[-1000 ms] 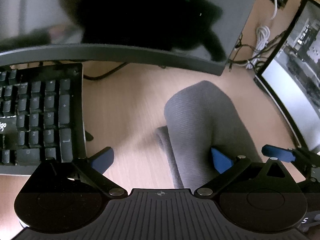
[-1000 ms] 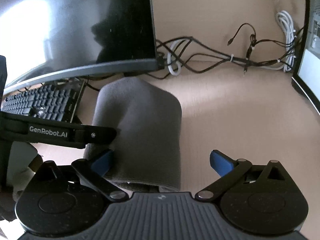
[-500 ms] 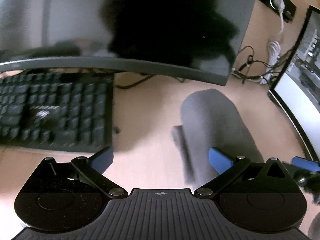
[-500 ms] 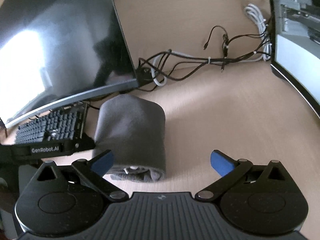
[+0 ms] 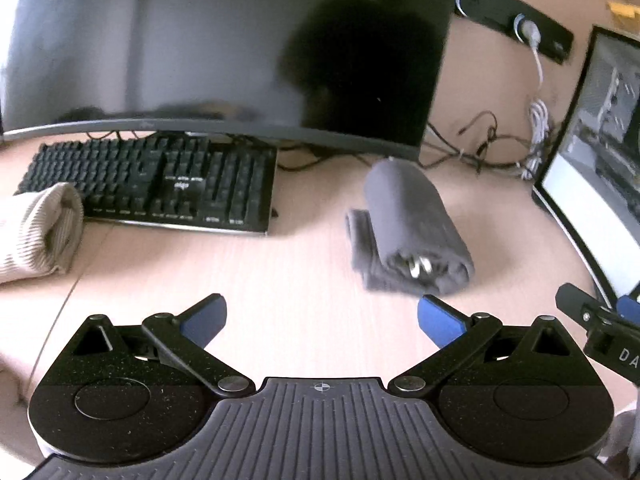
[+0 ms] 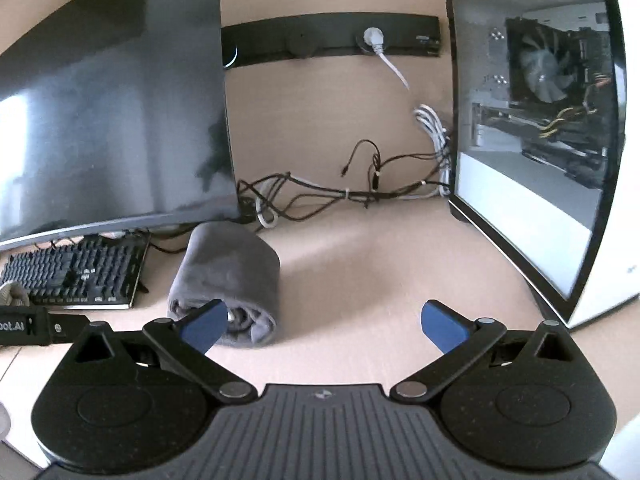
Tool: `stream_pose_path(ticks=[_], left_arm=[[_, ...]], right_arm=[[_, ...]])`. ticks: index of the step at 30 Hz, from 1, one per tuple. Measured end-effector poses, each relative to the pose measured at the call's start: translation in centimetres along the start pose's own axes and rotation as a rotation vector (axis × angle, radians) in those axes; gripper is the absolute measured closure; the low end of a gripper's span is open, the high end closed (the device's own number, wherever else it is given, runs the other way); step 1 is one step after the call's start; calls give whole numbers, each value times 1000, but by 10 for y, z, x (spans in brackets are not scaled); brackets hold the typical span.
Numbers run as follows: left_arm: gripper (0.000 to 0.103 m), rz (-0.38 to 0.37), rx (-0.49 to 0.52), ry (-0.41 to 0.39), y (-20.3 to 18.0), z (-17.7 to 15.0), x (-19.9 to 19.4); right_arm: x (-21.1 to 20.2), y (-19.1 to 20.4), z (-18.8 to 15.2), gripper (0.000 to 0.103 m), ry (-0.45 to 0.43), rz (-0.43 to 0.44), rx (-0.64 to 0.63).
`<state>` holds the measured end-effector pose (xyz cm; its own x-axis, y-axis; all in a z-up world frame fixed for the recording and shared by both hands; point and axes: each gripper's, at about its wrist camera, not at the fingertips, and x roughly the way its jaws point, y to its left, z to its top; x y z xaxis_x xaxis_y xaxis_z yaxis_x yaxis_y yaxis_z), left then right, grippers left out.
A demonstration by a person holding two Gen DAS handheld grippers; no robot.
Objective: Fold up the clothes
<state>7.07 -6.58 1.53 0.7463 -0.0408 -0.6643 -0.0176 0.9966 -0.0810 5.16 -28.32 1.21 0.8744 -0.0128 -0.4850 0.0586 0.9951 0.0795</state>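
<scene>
A folded grey garment lies as a thick bundle on the wooden desk, just in front of the monitor's right end; it also shows in the right wrist view. My left gripper is open and empty, held back from the bundle. My right gripper is open and empty, with its left fingertip in front of the bundle's near end. A folded beige ribbed garment lies at the far left.
A black keyboard sits under a dark curved monitor. A glass-sided computer case stands at the right. Tangled cables and a power strip are at the back.
Both grippers have pulled back and up from the grey bundle, which stays on the desk. The beige garment and computer case have come into view.
</scene>
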Motion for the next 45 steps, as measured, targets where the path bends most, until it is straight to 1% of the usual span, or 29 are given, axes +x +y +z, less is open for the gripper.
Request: stream_pose_path(ticks=[2, 4, 7, 10, 14, 21, 29, 45], left_arm=[[0, 43, 48, -16, -11, -5, -10], [0, 68, 90, -39, -21, -11, -19], [0, 71, 125, -64, -31, -16, -29], [0, 79, 123, -66, -35, -18, -35], [0, 86, 108, -49, -34, -25, -40], [0, 101, 91, -31, -32, -32, -44], [0, 110, 78, -6, -29, -34, -42], [0, 99, 66, 18, -22, -33, -35]], right_arm=[[-8, 2, 1, 0, -1, 22, -22], [-15, 5, 0, 0, -10, 33, -40], [-22, 9, -1, 0, -9, 50, -57], [-26, 10, -4, 0, 8, 61, -59], [-26, 10, -6, 0, 37, 64, -52], [-28, 12, -10, 0, 62, 79, -51], [-30, 16, -12, 0, 74, 100, -66], [-24, 15, -12, 0, 99, 105, -76]])
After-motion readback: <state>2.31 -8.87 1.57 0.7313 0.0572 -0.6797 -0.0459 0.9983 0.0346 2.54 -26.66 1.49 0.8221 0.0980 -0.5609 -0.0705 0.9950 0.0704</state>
